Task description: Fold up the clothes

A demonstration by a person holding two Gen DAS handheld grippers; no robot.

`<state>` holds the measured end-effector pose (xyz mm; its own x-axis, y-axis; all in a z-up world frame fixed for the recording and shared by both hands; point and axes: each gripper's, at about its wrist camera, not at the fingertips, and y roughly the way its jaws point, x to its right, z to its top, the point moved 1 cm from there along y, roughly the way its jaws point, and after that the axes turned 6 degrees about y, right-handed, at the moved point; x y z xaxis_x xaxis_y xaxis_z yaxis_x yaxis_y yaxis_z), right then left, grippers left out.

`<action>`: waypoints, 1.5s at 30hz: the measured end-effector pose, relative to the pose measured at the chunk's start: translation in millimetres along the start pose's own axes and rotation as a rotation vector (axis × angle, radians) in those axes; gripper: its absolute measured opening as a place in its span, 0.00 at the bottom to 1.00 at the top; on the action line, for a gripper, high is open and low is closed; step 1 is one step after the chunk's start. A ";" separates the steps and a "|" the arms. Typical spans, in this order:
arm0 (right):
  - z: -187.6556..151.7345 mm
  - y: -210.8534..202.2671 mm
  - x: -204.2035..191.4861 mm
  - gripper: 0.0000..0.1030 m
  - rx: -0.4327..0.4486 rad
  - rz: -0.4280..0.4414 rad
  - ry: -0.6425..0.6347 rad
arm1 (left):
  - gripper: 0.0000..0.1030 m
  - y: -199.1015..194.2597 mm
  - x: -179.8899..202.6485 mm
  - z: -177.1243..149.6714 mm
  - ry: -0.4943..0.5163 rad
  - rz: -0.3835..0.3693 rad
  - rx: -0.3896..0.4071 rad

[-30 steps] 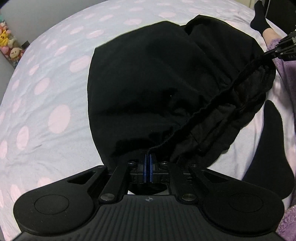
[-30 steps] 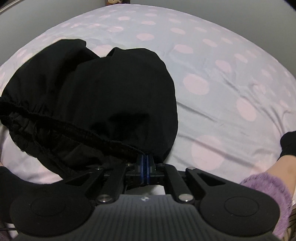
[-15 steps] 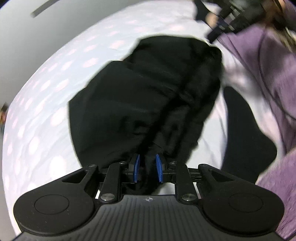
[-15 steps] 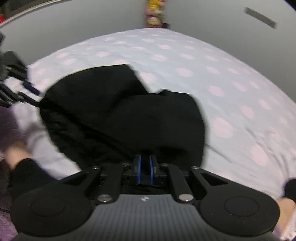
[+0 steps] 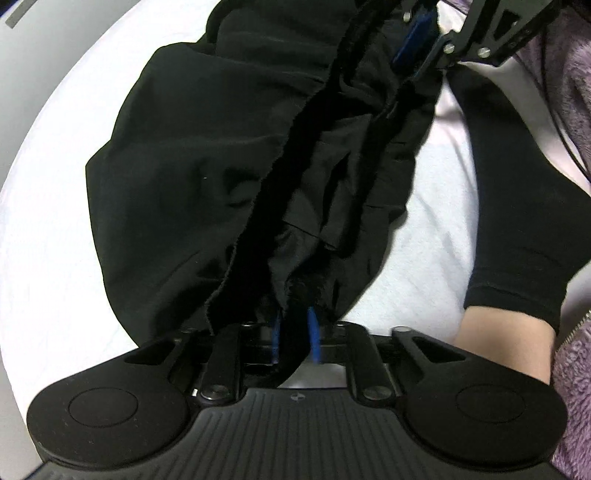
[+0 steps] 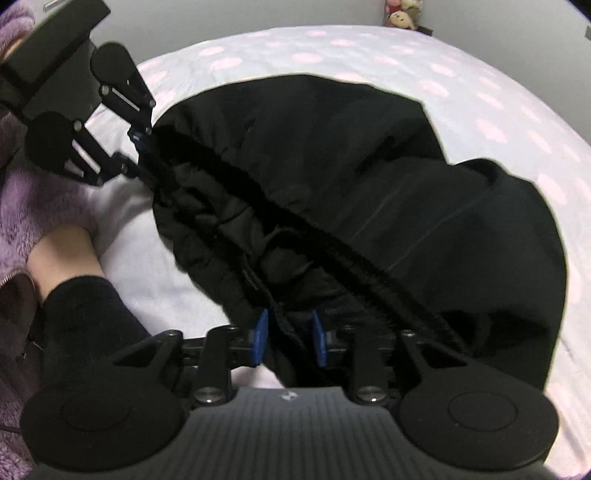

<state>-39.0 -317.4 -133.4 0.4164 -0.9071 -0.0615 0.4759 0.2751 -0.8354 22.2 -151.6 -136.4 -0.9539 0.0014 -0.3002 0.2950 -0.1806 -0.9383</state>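
Observation:
A black garment (image 5: 207, 155) with a gathered elastic waistband lies bunched on the polka-dot bed sheet; it also fills the right wrist view (image 6: 388, 192). My left gripper (image 5: 294, 334) has its blue pads parted, with waistband cloth lying loosely between them. My right gripper (image 6: 289, 338) is likewise parted around the other end of the waistband. The right gripper shows in the left wrist view (image 5: 417, 40) at the top. The left gripper shows in the right wrist view (image 6: 138, 142) at the upper left.
The person's leg in a black sock (image 5: 517, 206) and purple fleece (image 5: 569, 88) lie right of the garment. The pale sheet with pink dots (image 6: 461, 74) spreads beyond the garment. Plush toys (image 6: 402, 16) sit at the far edge by the wall.
Both grippers went from shut on the waistband ends to parted. They have come closer together, and the garment has slackened and bunched on the sheet.

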 end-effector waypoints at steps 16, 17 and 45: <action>-4.8 -74.2 2.7 0.04 0.037 0.006 -0.122 | 0.03 -78.6 16.7 -21.8 0.027 -0.015 0.257; -2.3 -79.0 5.4 0.04 0.049 -0.001 -0.117 | 0.03 -79.0 12.6 -23.2 -0.012 -0.024 0.272; 34.6 -10.1 59.5 0.01 0.077 -0.091 0.073 | 0.60 -22.5 -35.1 34.2 -0.122 -0.141 0.263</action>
<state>7.8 -363.1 -109.8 0.3128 -0.9494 -0.0292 0.5681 0.2116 -0.7953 47.1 -181.2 -99.0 -0.9887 -0.0706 -0.1323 0.1499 -0.4348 -0.8880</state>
